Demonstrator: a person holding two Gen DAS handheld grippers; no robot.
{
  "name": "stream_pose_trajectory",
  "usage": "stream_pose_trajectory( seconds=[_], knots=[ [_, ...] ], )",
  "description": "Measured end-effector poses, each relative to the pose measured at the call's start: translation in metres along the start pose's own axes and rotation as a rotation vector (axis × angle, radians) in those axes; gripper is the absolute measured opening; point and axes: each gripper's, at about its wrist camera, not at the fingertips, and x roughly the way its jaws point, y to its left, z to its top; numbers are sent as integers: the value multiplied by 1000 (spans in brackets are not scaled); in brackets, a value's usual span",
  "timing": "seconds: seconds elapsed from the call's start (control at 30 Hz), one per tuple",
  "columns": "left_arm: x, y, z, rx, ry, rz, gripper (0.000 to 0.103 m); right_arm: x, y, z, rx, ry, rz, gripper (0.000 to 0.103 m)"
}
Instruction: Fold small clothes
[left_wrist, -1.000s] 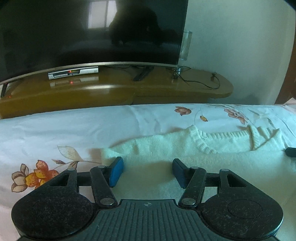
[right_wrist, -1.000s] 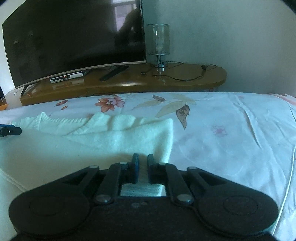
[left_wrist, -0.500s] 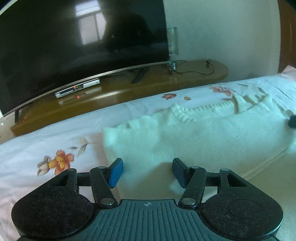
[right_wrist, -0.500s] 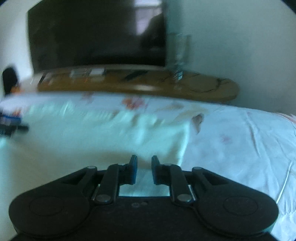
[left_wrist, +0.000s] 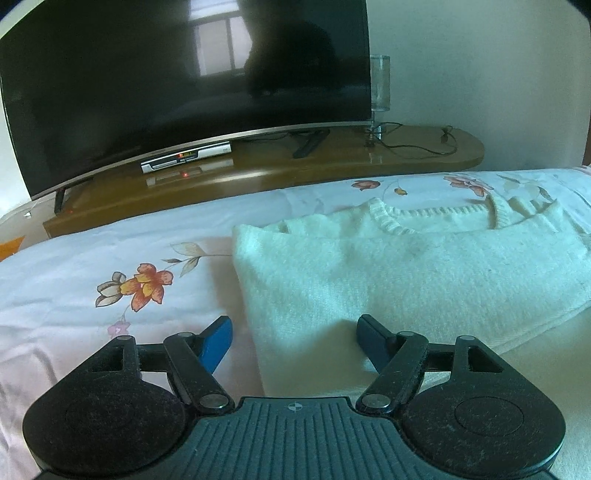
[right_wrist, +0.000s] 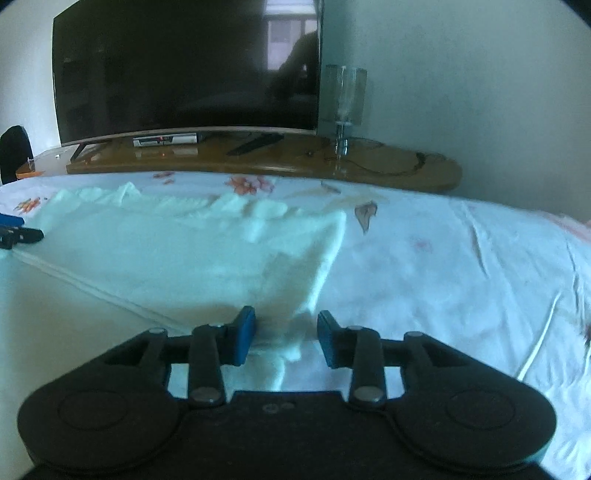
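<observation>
We have the small cream knit sweater (left_wrist: 406, 269) lying on the floral bedsheet (left_wrist: 110, 266), filling the centre and right of the left wrist view, with its ribbed neckline toward the upper right and a layer already doubled over along the lower right. Our left gripper (left_wrist: 295, 338) has its fingers wide apart, straddling the sweater's near left edge at the lower centre of the frame, one blue pad over the sheet and the other over the knit, gripping nothing. In the right wrist view our right gripper (right_wrist: 284, 336) also has its fingers apart, and a corner of the sweater (right_wrist: 184, 254) sits loose between them at the lower centre; whether the cloth touches a pad we cannot tell through the blur. We judge the step to be taking hold of the two near corners for the next fold. To do it well, we should pinch both layers fully, close both sides together, lift evenly, and carry the edge straight toward the neckline so the knit does not skew or bunch.
</observation>
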Motion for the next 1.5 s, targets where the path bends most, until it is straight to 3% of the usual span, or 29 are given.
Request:
stream_pose_trajectory(
  seconds=[0.13, 0.23, 0.53, 0.67, 0.7, 0.9, 1.23, 1.37, 1.43, 1.47, 1.5],
  knots=[
    [4, 11, -2, -72, 20, 7, 90, 2, -11, -3, 37, -7, 26, 39],
    [7, 19, -4, -126, 39, -9, 91, 3, -19, -4, 88, 0, 57, 39],
    [-5, 25, -7, -170, 69, 64, 92, -4, -23, -5, 140, 4, 57, 39],
    [-11, 24, -14, -139, 75, 92, 92, -14, -10, 1, 94, -13, 40, 17],
    [-10, 26, -14, -150, 79, 90, 92, -11, -9, -1, 89, 4, 40, 16],
    [-14, 24, -13, -138, 92, 112, 93, -10, -16, -6, 93, 12, 29, 19],
    [-24, 21, -17, -111, 115, 167, 103, -8, -13, -3, 70, 42, 9, 20],
    [-30, 15, -12, -118, 118, 192, 103, -5, -9, 6, 46, 84, -10, 28],
    [-44, 7, -1, -151, 44, 161, 103, -9, -7, 14, 67, 106, -23, 28],
    [-51, -6, 6, -122, -20, 151, 103, -16, -5, 18, 80, 71, -33, 28],
    [-51, -17, 11, -105, -32, 155, 103, -25, 0, 21, 87, 17, -34, 29]
  ],
)
